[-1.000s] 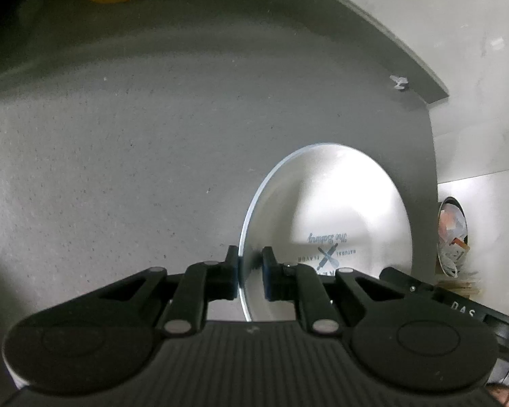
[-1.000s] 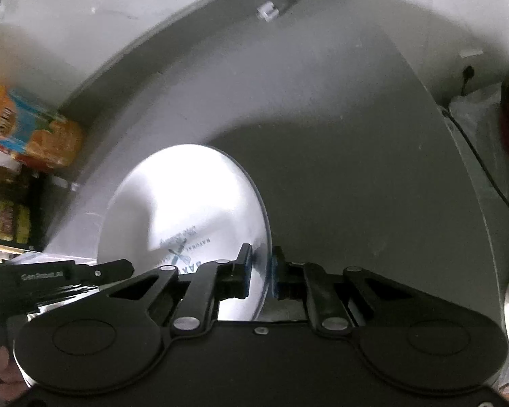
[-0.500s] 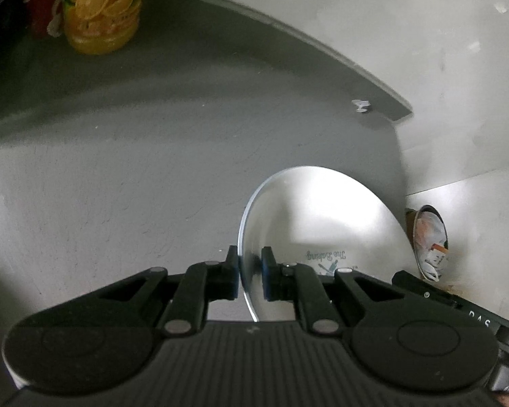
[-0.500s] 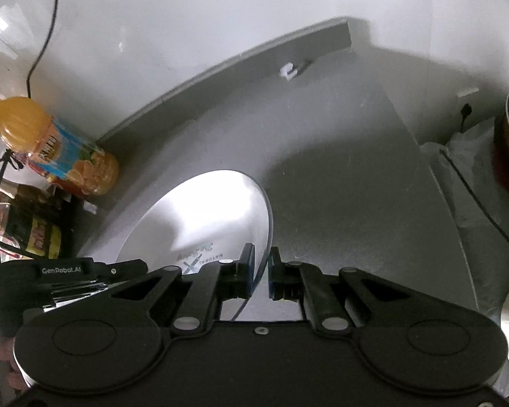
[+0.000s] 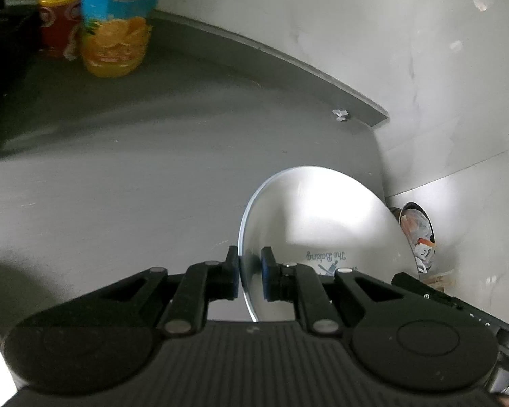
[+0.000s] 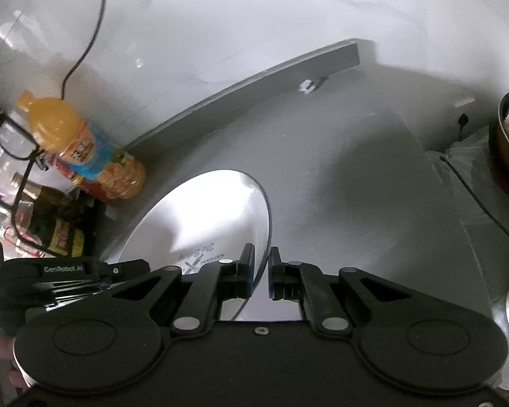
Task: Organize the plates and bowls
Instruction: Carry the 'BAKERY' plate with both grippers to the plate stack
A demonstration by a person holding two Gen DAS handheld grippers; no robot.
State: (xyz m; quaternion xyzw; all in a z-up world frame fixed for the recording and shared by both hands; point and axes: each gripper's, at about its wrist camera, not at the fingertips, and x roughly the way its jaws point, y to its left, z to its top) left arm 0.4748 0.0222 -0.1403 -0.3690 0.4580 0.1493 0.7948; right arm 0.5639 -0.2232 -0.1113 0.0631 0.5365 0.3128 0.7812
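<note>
Dim indoor light, bright glare on the white plate (image 5: 322, 210), soft shadows across the grey desk (image 6: 356, 183), strong fisheye bending at edges, juice bottle (image 5: 118, 23) motion-blurred

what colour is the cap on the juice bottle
Orange, matching the juice. The juice bottle shows its cap only in the right wrist view.

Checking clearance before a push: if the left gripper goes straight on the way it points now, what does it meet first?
The left gripper is shut on the plate rim. Ahead lies bare grey counter, then the raised back edge at the wall. The juice bottle stands well left. Depth is unclear.
</note>
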